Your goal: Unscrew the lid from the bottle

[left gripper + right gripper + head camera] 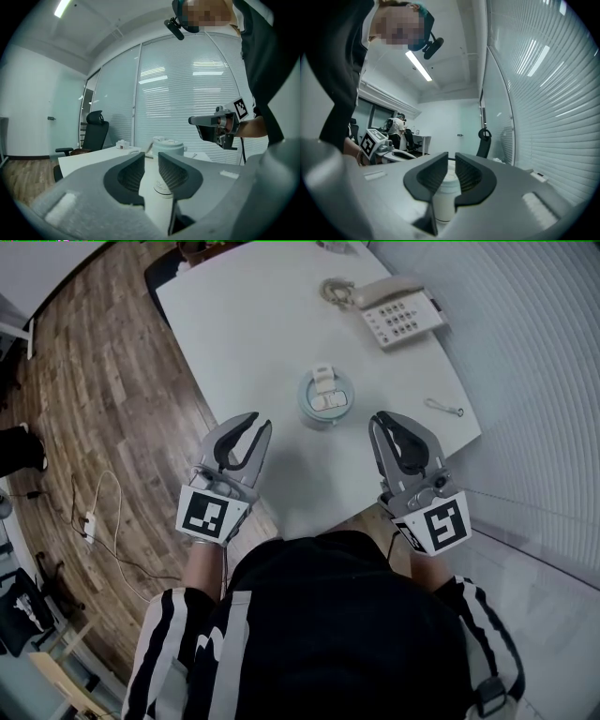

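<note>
A pale green bottle [326, 399] with a white flip lid stands upright in the middle of the white table [244, 343]. My left gripper [260, 421] hovers to its left and nearer me, jaws a narrow slit apart with nothing between them. In the left gripper view the bottle [168, 149] shows beyond that slit, apart from the jaws. My right gripper [382, 416] sits to the bottle's right, shut and empty. The right gripper view shows the bottle [446, 197] ahead of its closed jaws. Both grippers point inward at the bottle without touching it.
A white desk telephone [398, 310] with a coiled cord lies at the table's far right. A small thin object [442, 407] rests near the right edge. A black office chair [93, 136] stands at the far end. Cables [94, 521] trail on the wooden floor at left.
</note>
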